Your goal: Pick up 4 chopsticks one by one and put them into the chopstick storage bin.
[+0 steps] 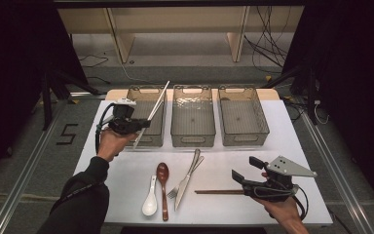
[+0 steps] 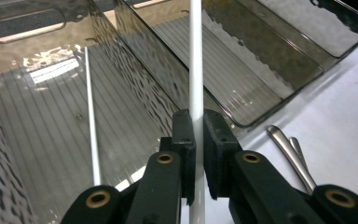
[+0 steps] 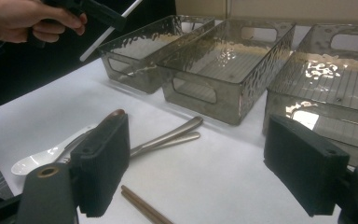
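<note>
My left gripper (image 1: 143, 123) is shut on a white chopstick (image 1: 158, 102), held slanted above the left smoky plastic bin (image 1: 148, 140). In the left gripper view the pads (image 2: 186, 135) pinch the chopstick (image 2: 196, 56), and a second white chopstick (image 2: 91, 126) lies on that bin's floor. My right gripper (image 1: 243, 168) hovers open at the table's near right, just past the end of a pair of brown chopsticks (image 1: 216, 191). In the right gripper view its jaws stand wide apart, with the brown chopsticks (image 3: 142, 207) low between them.
A middle bin (image 1: 193, 139) and a right bin (image 1: 246, 139) stand beside the left one at the back of the white mat. A white spoon (image 1: 150, 200), a brown spoon (image 1: 163, 187), a fork (image 1: 175, 187) and a knife (image 1: 187, 178) lie at the front centre.
</note>
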